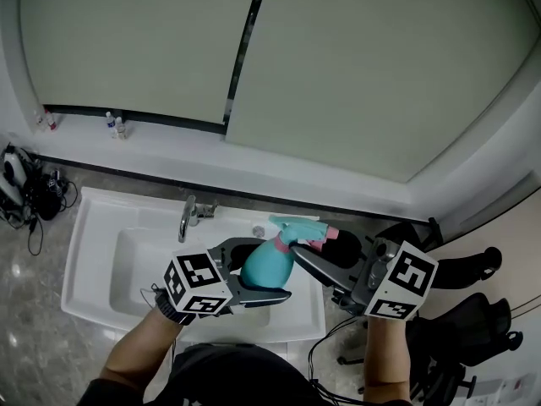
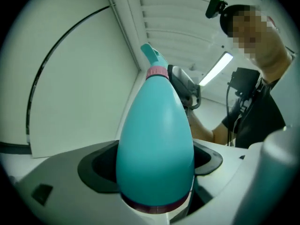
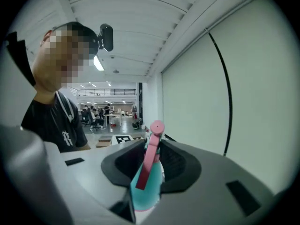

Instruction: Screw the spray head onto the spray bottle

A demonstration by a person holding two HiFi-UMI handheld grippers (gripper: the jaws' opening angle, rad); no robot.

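The spray bottle (image 1: 267,265) isn't resting on anything. It is held in the air over the right end of the white sink (image 1: 91,256), nearer the front edge than the faucet (image 1: 188,218). The left gripper (image 2: 154,171) is clamped round the bottle's fat teal belly, with a pad pressed to each side. The spray head (image 1: 296,228) sits on the neck above a pink collar (image 2: 157,72), though I can't tell from here whether the thread has caught. The right gripper (image 3: 149,170) comes in from the other side. Its jaws are drawn in narrow on the head, and the pink trigger (image 3: 151,156) stands up between the pads, which look to be bearing on the teal sides. I'd say this is the start of the tightening. Next the right hand has to turn the head about the neck's own line while the left keeps the bottle from spinning with it. If it tilts the head, the thread may cross. The sink's basin looks bare and dry. Behind it a pale ledge carries a few small bottles (image 1: 114,125) below large pale panels. A tangle of cables (image 1: 25,194) lies on the floor off the sink's left end, and a black chair (image 1: 473,320) stands off its right.
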